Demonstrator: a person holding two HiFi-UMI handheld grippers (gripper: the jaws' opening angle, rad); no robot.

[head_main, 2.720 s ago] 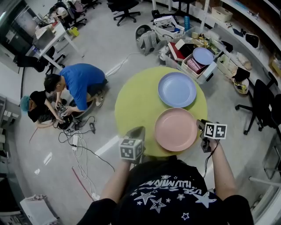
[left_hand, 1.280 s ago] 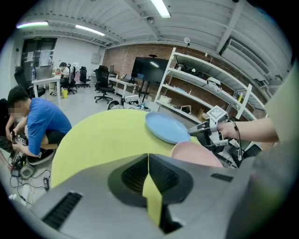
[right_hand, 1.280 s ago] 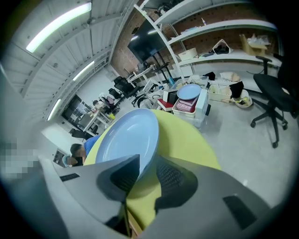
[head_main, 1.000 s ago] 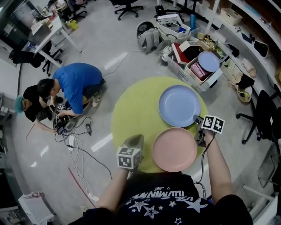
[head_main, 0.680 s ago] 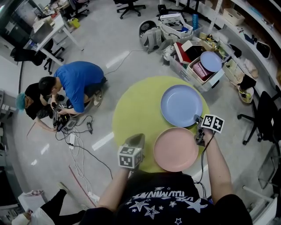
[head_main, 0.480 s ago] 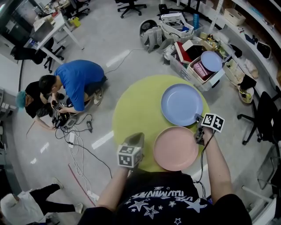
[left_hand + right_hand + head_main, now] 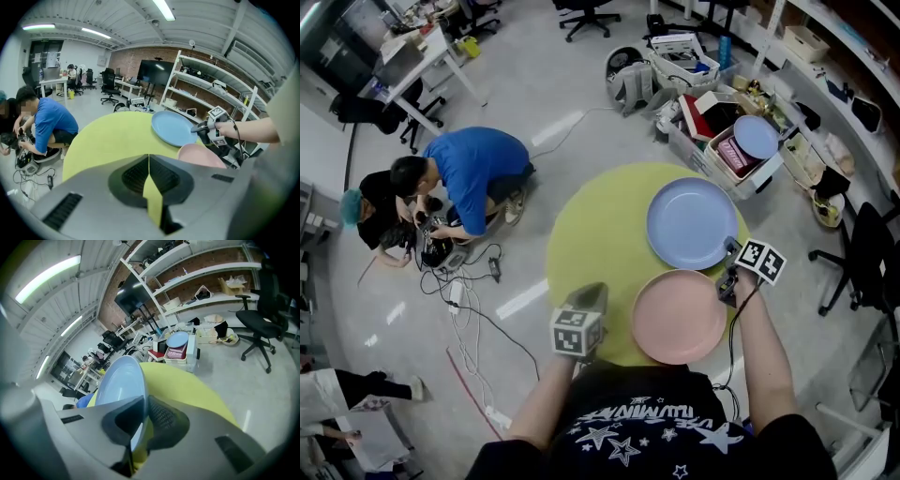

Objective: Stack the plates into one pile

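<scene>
A blue plate (image 7: 692, 223) lies at the far right of the round yellow-green table (image 7: 600, 244), with a pink plate (image 7: 677, 317) just in front of it. My right gripper (image 7: 728, 251) is at the blue plate's near right rim. Its jaws have just been closing, and in the right gripper view the pads grip the rim of the blue plate (image 7: 119, 378), which tilts up from the table (image 7: 187, 385). My left gripper (image 7: 592, 290) hangs over the table's near left edge, shut and empty (image 7: 149, 156). The left gripper view shows the blue plate (image 7: 173, 127) and the pink plate (image 7: 201, 154).
Two people (image 7: 469, 178) crouch on the floor to the left among cables (image 7: 473, 319). Crates behind the table hold boxes and another blue plate (image 7: 757, 136). A black office chair (image 7: 862, 253) stands to the right. Another person's legs (image 7: 342, 389) show at the lower left.
My right gripper moved from beside the pink plate up to the blue plate's rim and shut on it. A person walked in at the lower left. My left gripper kept still.
</scene>
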